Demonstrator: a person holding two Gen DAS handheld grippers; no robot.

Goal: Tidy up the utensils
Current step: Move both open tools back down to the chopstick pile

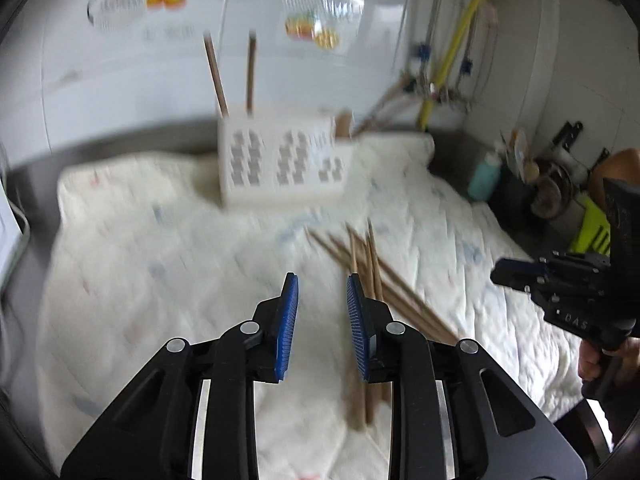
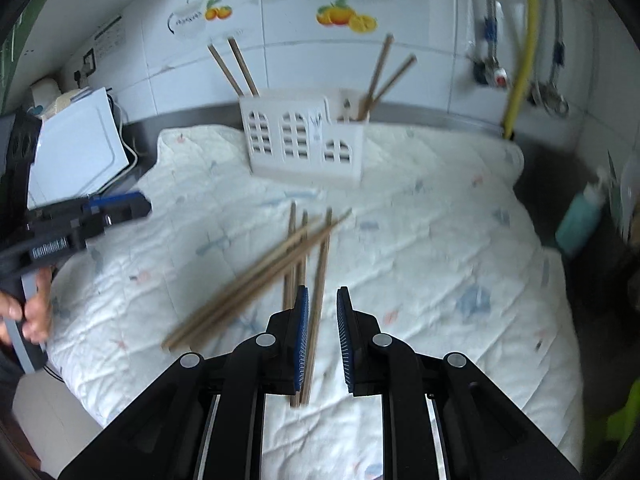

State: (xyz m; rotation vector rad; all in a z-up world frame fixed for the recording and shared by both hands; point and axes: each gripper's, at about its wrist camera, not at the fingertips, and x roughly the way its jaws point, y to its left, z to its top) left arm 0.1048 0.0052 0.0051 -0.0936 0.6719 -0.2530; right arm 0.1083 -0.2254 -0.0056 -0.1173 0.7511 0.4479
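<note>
While loose chopsticks (image 2: 304,256) lie mid-frame on the quilted cloth (image 2: 440,240), the left gripper (image 1: 322,292) and right gripper (image 2: 322,304) hover, jaws parted, gripping nothing.

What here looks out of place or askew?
A loose pile of chopsticks lies crisscrossed on the quilted cloth instead of standing in the white holder, where four already lean at odd angles. Nothing looks spilled or damaged.
</note>
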